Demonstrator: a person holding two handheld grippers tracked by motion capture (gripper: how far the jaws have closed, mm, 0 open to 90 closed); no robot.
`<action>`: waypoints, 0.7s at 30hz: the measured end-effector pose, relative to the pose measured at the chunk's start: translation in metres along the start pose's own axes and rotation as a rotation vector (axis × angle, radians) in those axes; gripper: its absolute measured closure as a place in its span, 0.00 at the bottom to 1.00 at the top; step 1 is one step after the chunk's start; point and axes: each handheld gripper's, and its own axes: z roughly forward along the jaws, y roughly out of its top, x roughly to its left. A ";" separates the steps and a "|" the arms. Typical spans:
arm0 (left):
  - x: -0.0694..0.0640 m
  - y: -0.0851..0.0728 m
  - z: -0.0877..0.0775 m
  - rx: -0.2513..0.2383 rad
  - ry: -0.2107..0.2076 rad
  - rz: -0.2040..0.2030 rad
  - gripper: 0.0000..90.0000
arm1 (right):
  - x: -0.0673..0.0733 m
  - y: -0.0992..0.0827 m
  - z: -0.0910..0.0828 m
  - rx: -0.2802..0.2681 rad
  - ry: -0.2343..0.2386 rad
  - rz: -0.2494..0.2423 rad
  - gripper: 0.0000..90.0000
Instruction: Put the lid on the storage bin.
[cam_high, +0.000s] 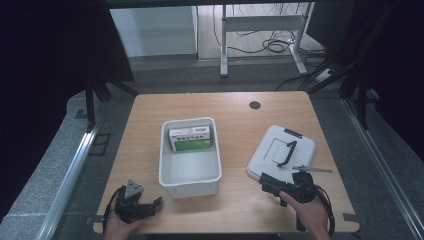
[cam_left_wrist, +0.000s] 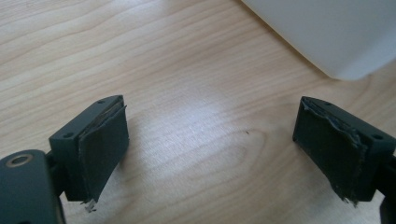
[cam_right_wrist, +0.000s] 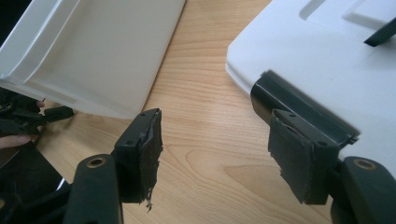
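Left gripper (cam_high: 156, 202): jaws spread wide, nothing between them, low over bare table (cam_left_wrist: 196, 121). Bin (cam_high: 190, 156) sits just ahead and to its right; a rounded bottom corner shows at upper right in the left gripper view.

Bin: white, open-topped, thin-walled plastic, probably light and slightly flexible, smooth enough to slip. Best hold is likely the rolled rim, one jaw inside and one outside. A green-and-white box (cam_high: 189, 138) lies flat in the far end of the bin; it looks like light cardboard that would crush under a hard pinch, so grip across its narrow sides.

Right gripper (cam_high: 264, 180): jaws apart, empty, at the near edge of the lid (cam_high: 281, 152). In the right gripper view its right jaw sits just in front of a black latch (cam_right_wrist: 299, 109).

Lid: flat, stiff, slick plastic, lying top-up to the right of the bin and apart from it. Its black handle (cam_high: 286, 153), ahead of the right gripper, looks like the surest hold.
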 end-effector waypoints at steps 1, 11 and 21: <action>0.000 -0.001 0.000 -0.003 -0.009 0.009 0.11 | 0.001 0.000 0.000 0.001 0.000 0.000 0.39; -0.002 -0.004 -0.001 -0.018 -0.025 0.026 0.11 | 0.004 -0.002 0.003 0.015 -0.001 -0.002 0.39; -0.003 -0.004 -0.001 -0.024 -0.017 0.017 0.12 | 0.007 -0.004 0.003 0.015 0.008 -0.004 0.39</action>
